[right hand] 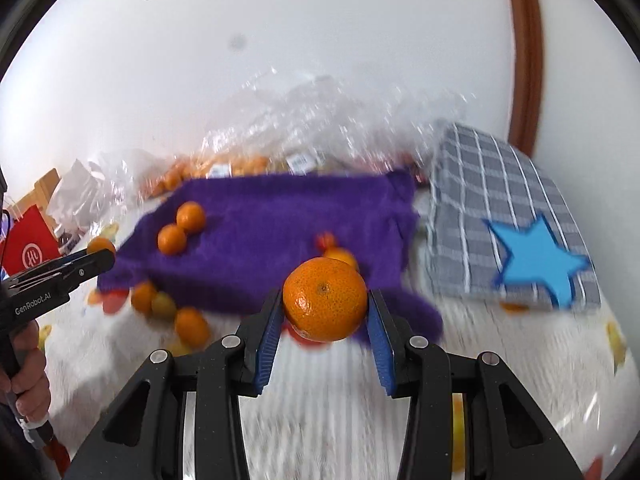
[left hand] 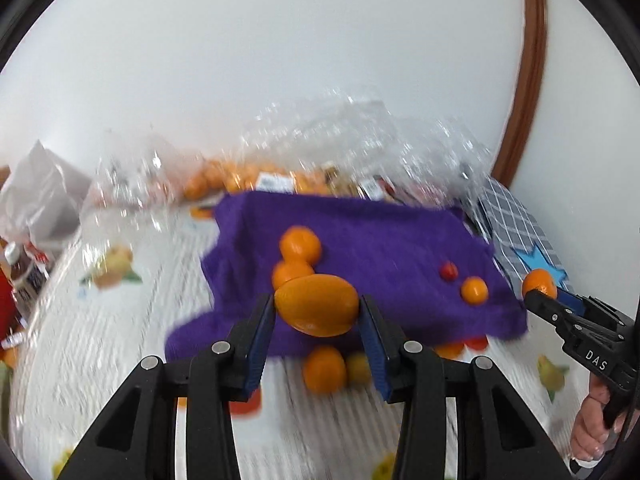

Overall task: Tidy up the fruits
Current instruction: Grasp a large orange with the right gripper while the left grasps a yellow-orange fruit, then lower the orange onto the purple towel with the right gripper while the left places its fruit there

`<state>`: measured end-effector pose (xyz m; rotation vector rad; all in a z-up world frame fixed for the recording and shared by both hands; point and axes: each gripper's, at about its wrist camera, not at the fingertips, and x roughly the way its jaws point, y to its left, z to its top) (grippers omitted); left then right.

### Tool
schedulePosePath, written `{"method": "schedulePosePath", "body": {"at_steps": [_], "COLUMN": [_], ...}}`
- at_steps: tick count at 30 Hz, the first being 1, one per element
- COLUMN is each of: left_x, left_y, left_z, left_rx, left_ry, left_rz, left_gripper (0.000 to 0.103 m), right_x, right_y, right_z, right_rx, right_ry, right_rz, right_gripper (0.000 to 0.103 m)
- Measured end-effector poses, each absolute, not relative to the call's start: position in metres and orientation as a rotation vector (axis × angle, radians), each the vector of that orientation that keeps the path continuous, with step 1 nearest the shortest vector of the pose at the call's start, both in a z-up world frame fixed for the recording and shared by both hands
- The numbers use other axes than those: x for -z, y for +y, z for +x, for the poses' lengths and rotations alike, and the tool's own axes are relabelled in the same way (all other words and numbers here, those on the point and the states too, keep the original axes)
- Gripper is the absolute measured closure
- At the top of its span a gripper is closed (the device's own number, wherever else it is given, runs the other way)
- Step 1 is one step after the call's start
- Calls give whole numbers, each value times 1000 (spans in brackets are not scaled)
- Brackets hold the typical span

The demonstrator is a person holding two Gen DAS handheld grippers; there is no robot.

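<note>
The left gripper (left hand: 318, 312) is clamped on an oval orange (left hand: 317, 305), its blue pads pressing the two ends so that the fruit's long axis runs left to right across the jaws, level with the table. The right gripper (right hand: 325, 308) is likewise closed on a round mandarin (right hand: 325, 300), held by its sides with the stem dimple turned toward the camera. Both fruits hang in the air at the near edge of the purple cloth (left hand: 360, 232), which lies straight ahead of each gripper and spreads away toward the far wall. On that cloth two oranges (left hand: 298, 256) sit touching each other on the left part, directly beyond the left gripper's load, while a small orange (left hand: 474, 290) and a tiny red fruit (left hand: 449, 270) rest on the right part, just beyond the right gripper. By that layout, the left hand is the nearer one to the left pair and the right hand to the right pair, so each load probably travels forward and down rather than across. More loose fruit (right hand: 192, 326) lies on the white tablecloth (right hand: 320, 408) just off the cloth's near left edge. A grey checked cloth with a blue star (right hand: 536, 260) lies to the right of the purple one, and clear bags of fruit (left hand: 240, 178) are heaped at the far side; motion blur hides their finer detail.
</note>
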<state>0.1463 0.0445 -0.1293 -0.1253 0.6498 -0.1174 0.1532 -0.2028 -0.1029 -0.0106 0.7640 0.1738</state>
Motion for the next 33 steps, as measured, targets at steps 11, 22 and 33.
{"method": "schedulePosePath", "body": {"at_steps": [11, 22, 33], "left_x": [161, 184, 182], "left_y": [67, 60, 58], "left_z": [192, 204, 196], "left_rx": [82, 105, 119], "left_ry": [704, 762, 747], "left_rz": [-217, -223, -201], "left_gripper": [62, 62, 62], "right_x": [127, 157, 165], "right_y": [-177, -182, -172], "right_z": [220, 225, 221], "right_rx": [-210, -232, -213], "right_ry": [810, 870, 872], "right_rz": [34, 94, 23], "right_gripper": [62, 62, 61]}}
